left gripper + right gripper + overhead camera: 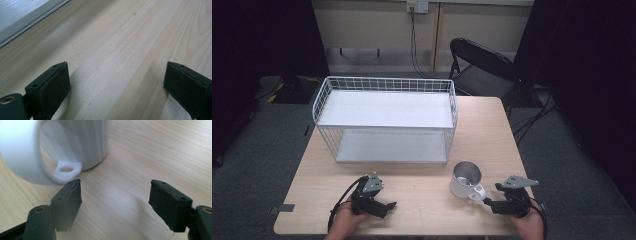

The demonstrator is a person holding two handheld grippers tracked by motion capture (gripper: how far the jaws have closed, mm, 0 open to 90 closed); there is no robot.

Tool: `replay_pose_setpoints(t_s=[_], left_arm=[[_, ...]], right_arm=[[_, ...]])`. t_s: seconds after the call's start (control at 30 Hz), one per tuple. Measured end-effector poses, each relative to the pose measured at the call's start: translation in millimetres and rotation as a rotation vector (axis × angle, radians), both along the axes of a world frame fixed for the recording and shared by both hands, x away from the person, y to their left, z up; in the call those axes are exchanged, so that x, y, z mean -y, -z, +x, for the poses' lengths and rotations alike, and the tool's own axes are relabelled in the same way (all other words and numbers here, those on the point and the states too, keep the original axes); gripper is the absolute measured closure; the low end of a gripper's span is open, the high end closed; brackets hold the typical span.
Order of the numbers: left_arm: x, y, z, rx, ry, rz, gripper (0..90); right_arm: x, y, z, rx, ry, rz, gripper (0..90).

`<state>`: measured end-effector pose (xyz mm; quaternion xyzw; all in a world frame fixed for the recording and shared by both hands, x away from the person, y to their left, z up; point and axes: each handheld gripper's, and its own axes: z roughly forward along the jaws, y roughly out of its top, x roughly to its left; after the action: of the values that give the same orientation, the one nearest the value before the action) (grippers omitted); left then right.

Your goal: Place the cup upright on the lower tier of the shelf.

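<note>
A white mug [465, 179] with a shiny inside stands upright on the wooden table [492, 125], its handle [478, 193] turned toward the front right. My right gripper [490, 202] lies just right of the handle, open, with nothing between its jaws. In the right gripper view the mug handle [32, 162] looms just above the left jaw, and the gripper [115, 195] holds only bare wood between its jaws. My left gripper [388, 205] rests near the front left of the table, open and empty. The left gripper view has its jaws wide apart [117, 77] over bare wood.
A white wire rack [384, 120] with two shelves stands across the middle back of the table; its lower shelf edge [27, 18] shows in the left gripper view. A black folding chair [482, 65] stands behind the table's far right corner. Bare tabletop lies between the two grippers.
</note>
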<state>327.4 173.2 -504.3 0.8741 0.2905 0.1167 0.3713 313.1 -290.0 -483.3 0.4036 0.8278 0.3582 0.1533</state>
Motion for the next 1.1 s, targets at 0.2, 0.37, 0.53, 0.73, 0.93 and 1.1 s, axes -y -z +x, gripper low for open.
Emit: replay_pose_setpoints(t_s=[0.2, 0.37, 0.53, 0.73, 0.93, 1.1], left_arm=[[0.1, 0.0, 0.0, 0.000, -0.001, -0.001, 6.1], [0.0, 0.0, 0.0, 0.000, 0.000, 0.000, 6.1], [0.0, 0.0, 0.0, 0.000, 0.000, 0.000, 6.1], [0.0, 0.0, 0.0, 0.000, 0.000, 0.000, 6.1], [0.0, 0.0, 0.0, 0.000, 0.000, 0.000, 6.1], [0.0, 0.0, 0.0, 0.000, 0.000, 0.000, 6.1]], right_arm=[[2.2, -1.3, -4.6, -0.008, 0.010, -0.006, 23.8], [8.2, -9.9, -6.6, 0.003, 0.036, 0.029, 24.0], [10.5, -17.7, -7.8, 0.006, 0.042, 0.042, 23.8], [11.7, -27.6, -12.8, 0.020, 0.043, 0.054, 23.3], [11.1, -39.5, -13.3, 0.020, 0.041, 0.075, 23.1], [3.8, -51.4, -12.7, 0.029, 0.021, 0.067, 23.1]])
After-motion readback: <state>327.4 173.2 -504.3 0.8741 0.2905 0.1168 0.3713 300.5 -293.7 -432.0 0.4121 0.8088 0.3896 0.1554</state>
